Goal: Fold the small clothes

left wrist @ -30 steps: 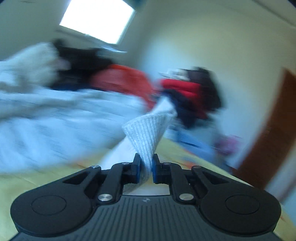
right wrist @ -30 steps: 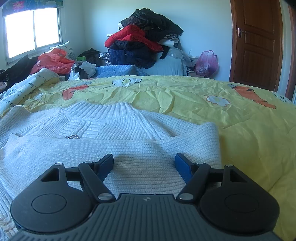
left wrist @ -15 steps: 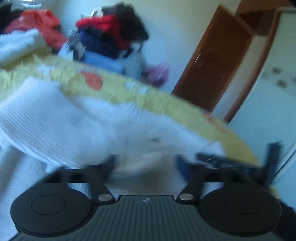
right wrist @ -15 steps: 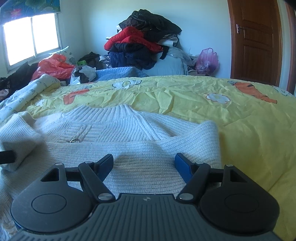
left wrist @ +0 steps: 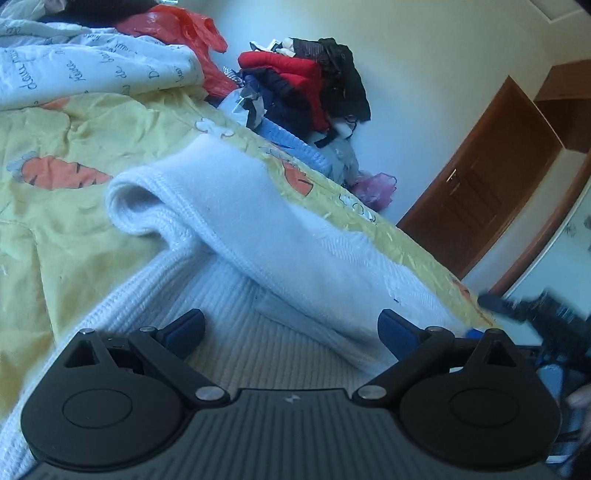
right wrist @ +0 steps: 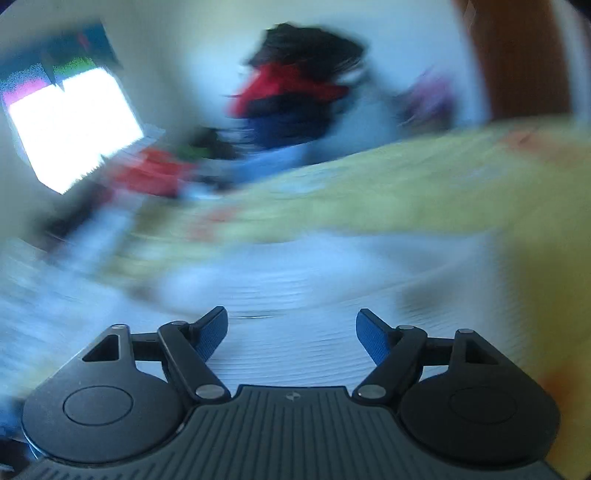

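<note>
Both grippers sit low over the bed with jaws spread. My left gripper (left wrist: pixel 291 328) has just been opening and now stands wide, nothing between its blue pads; ribbed knit lies beneath it. My right gripper (right wrist: pixel 291 332) is also parted, its jaws having opened slightly further, and holds nothing, though its view is badly smeared by motion.

From largest to smallest, I see a yellow bedspread printed with orange carrots (left wrist: pixel 74 206) covering the bed. On it lies the white ribbed knit sweater (left wrist: pixel 236 332), spread out directly under both grippers. One white sleeve (left wrist: pixel 258 221) is folded across the sweater's body, running diagonally from a rounded cuff end at upper left towards lower right.

At the far edge of the bed a white quilt with dark script lettering (left wrist: pixel 92 70) is bunched up. Beyond it a heap of red, black and navy clothes (left wrist: pixel 306 81) is stacked against the pale wall, beside a brown wooden door (left wrist: pixel 491 184). An orange plastic bag (left wrist: pixel 184 29) rests behind the quilt.
</note>
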### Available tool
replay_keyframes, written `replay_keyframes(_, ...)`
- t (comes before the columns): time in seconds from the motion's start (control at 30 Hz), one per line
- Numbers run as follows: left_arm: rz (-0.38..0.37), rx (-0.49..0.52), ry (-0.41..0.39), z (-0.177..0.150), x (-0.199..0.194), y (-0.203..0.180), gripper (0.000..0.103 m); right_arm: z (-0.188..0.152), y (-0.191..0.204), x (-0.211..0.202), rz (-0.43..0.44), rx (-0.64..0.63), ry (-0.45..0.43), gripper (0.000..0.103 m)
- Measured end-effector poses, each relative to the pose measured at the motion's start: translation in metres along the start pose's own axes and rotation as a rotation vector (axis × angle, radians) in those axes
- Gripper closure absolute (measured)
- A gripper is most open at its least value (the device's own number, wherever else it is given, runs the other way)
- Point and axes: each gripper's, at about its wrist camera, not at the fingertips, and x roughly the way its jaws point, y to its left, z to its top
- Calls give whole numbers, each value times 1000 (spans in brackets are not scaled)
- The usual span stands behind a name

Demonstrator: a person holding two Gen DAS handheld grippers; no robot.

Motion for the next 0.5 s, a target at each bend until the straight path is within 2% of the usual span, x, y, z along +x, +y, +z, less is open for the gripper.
replay_keyframes(0.07, 6, 12, 1, 1, 2, -1, 2, -4, 6, 20, 89, 94, 104, 25)
replay_keyframes(0.1, 3, 10, 2, 2, 5, 0, 1, -7, 8, 35, 105, 127, 162, 27)
replay_keyframes(0.2, -11, -4, 1, 5, 7, 3, 0, -15, 12, 63, 47, 127, 224, 39)
replay_keyframes(0.27, -13, -10, -2, 7, 13, 3, 0, -19, 14, 73, 34, 129, 209, 43)
replay_keyframes(0.3, -15, -13, -3, 7, 12, 3, 0, -20, 14, 75, 36, 131, 204, 50)
replay_keyframes(0.33, -15, -15, -3, 8, 15, 3, 0, -20, 16, 77, 27, 128, 204, 58)
replay_keyframes(0.4, -18, -20, -4, 8, 16, 3, 0, -20, 19, 79, -3, 113, 203, 89)
replay_keyframes(0.5, -21, -22, -5, 8, 16, 4, 0, -14, 20, 70, 26, 91, 178, 91)
